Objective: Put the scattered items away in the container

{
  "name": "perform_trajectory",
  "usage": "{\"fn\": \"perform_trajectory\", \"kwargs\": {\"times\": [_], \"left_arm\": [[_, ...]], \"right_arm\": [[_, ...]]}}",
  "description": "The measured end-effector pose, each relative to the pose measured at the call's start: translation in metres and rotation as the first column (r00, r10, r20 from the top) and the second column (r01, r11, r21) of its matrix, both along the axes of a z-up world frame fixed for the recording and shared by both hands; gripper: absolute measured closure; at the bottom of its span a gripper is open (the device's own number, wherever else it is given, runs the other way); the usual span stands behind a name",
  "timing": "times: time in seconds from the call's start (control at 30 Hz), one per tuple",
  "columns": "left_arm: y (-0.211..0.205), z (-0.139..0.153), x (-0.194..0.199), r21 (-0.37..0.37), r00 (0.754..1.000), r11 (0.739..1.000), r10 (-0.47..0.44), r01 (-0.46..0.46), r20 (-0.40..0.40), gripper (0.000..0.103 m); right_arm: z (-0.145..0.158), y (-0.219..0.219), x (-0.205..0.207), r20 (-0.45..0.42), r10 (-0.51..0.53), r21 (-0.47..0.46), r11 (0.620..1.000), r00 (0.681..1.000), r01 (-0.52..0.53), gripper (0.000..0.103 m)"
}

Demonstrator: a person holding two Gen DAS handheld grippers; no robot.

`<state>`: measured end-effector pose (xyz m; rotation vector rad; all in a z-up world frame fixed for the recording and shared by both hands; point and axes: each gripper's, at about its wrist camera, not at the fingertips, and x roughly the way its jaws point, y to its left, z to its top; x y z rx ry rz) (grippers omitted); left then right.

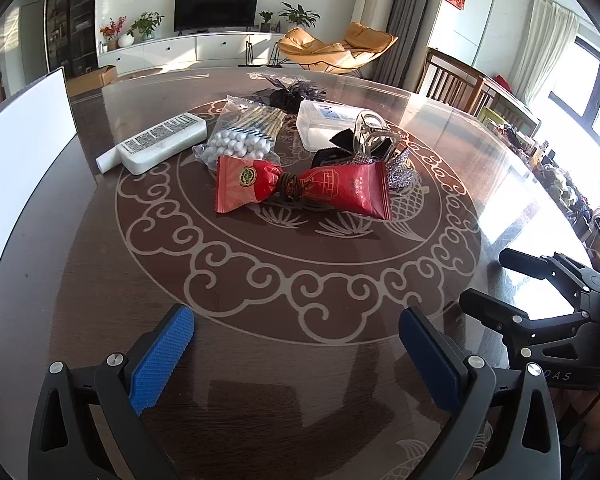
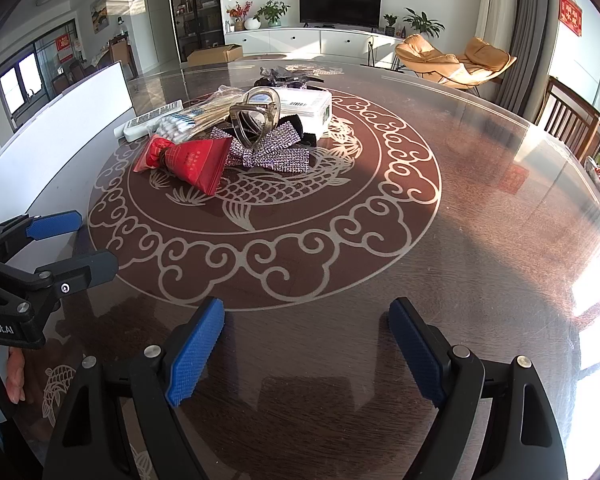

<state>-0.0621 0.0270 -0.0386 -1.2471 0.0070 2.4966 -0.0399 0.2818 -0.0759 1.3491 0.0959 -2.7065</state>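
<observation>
A pile of items lies at the middle of the round brown table (image 1: 260,300): two red packets (image 1: 300,190) tied at the middle by a brown hair tie, a bag of cotton swabs (image 1: 244,136), a white tube (image 1: 160,144), a clear plastic box (image 1: 328,122), a clear hair claw (image 1: 370,134), a rhinestone bow (image 2: 272,150) and a dark ruffled scrunchie (image 1: 292,94). A white container (image 1: 24,140) stands at the left table edge. My left gripper (image 1: 296,332) is open and empty, well short of the pile. My right gripper (image 2: 306,320) is open and empty too.
The right gripper shows in the left wrist view (image 1: 540,292), close on the right. The left gripper shows in the right wrist view (image 2: 72,244). Wooden chairs (image 1: 456,80) stand behind the table at the right. Bright sun glare lies on the table's right side.
</observation>
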Motion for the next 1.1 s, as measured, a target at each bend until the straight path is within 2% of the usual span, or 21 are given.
{"fn": "perform_trajectory", "kwargs": {"times": [0.2,1.1], "left_arm": [[0.0021,-0.0001,0.0005,-0.03,1.0,1.0,0.001,-0.001,-0.001,0.0],[0.0024,-0.0001,0.0005,-0.033,1.0,0.999,0.004,-0.004,-0.001,0.0]], "right_arm": [[0.0,0.0,-0.0001,0.0,0.0,0.0,1.0,1.0,0.0,0.018],[-0.0002,0.0,-0.0003,0.0,0.0,-0.001,1.0,1.0,0.0,0.018]]}}
